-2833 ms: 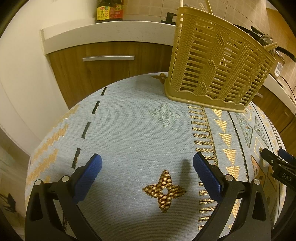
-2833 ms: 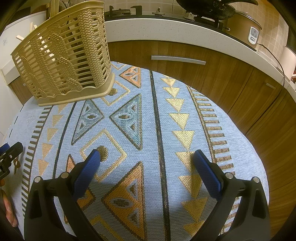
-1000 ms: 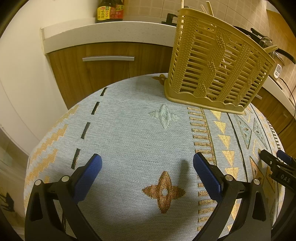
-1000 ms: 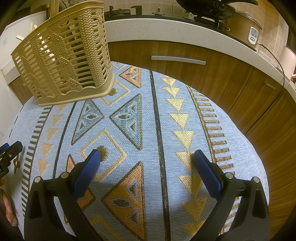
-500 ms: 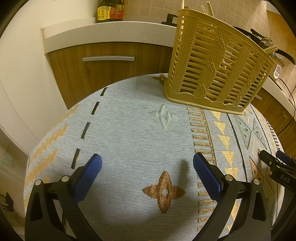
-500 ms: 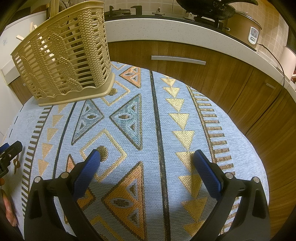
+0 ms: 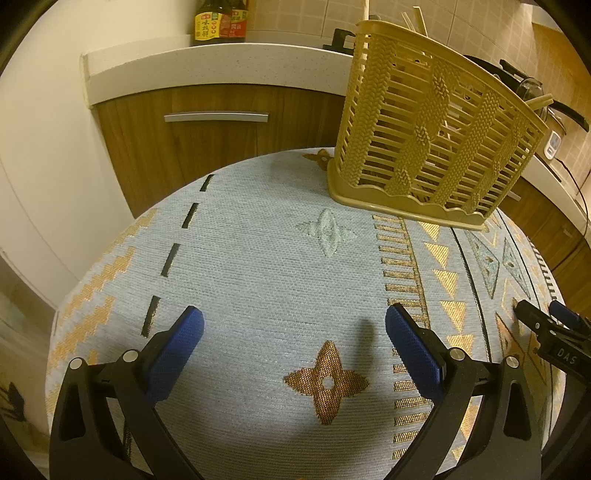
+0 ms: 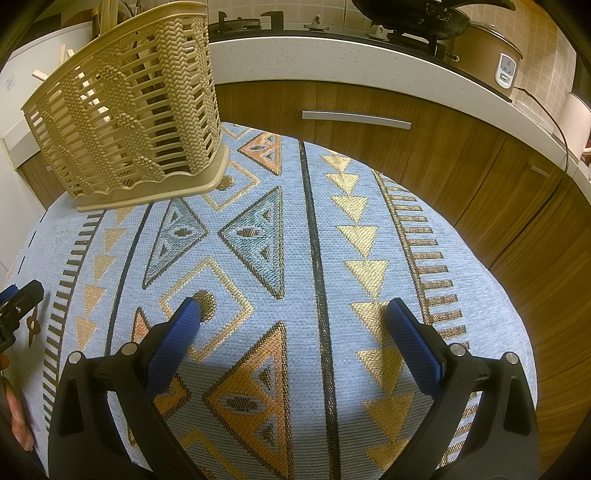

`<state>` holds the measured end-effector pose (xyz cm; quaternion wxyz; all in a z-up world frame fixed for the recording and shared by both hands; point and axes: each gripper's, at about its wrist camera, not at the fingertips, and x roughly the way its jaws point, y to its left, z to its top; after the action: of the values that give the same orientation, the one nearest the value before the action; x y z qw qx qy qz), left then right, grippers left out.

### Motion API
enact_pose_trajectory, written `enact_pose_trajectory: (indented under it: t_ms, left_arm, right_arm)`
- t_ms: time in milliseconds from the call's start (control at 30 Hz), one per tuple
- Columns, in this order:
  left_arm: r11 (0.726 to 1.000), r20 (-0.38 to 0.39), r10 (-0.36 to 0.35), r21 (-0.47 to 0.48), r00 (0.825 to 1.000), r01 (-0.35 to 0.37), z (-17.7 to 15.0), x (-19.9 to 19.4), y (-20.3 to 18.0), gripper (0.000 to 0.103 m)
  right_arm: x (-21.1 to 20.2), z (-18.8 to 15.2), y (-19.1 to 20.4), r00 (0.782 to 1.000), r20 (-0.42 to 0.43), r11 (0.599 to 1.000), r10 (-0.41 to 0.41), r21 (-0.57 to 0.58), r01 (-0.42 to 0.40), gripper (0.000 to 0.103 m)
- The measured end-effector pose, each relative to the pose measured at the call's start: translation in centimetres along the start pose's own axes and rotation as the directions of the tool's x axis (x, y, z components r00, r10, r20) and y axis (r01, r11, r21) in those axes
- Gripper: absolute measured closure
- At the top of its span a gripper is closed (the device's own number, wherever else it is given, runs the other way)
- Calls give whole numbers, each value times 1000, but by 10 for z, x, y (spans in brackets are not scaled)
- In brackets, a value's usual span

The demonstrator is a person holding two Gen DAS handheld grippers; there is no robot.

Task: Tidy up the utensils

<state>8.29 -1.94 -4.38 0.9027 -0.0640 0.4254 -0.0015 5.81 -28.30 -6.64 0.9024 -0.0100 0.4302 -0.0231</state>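
Observation:
A tan slatted utensil basket [image 7: 432,129] [image 8: 125,125] stands upright at the far side of a round table with a pale blue patterned cloth [image 7: 266,266] [image 8: 303,229]. Thin wooden sticks [image 7: 415,16] poke out of its top; what else is inside is hidden by the slats. My left gripper [image 7: 293,332] hovers open over the cloth's near left part, nothing between its blue pads. My right gripper [image 8: 293,325] is open too, empty, above the near right part. No loose utensils lie on the cloth in either view.
Wooden kitchen cabinets [image 7: 218,133] [image 8: 354,118] with a white counter [image 7: 207,62] curve behind the table. Sauce bottles [image 7: 219,20] stand on the counter at left; a stove, pan [image 8: 428,14] and rice cooker [image 8: 487,62] at right. A hand [image 8: 16,417] shows at the lower left edge.
Almost nothing differs. The left wrist view has shifted very slightly, and both grippers stay open in the same places.

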Motion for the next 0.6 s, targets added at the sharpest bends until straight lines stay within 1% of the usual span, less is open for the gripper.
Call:
enact_pose_trajectory:
  t_ms: [600]
  left_arm:
    - [1000, 2, -7, -2, 1000, 7, 1, 2, -4, 8]
  right_arm:
    - [0, 0, 0, 1000, 0, 1000, 0, 0, 0, 7]
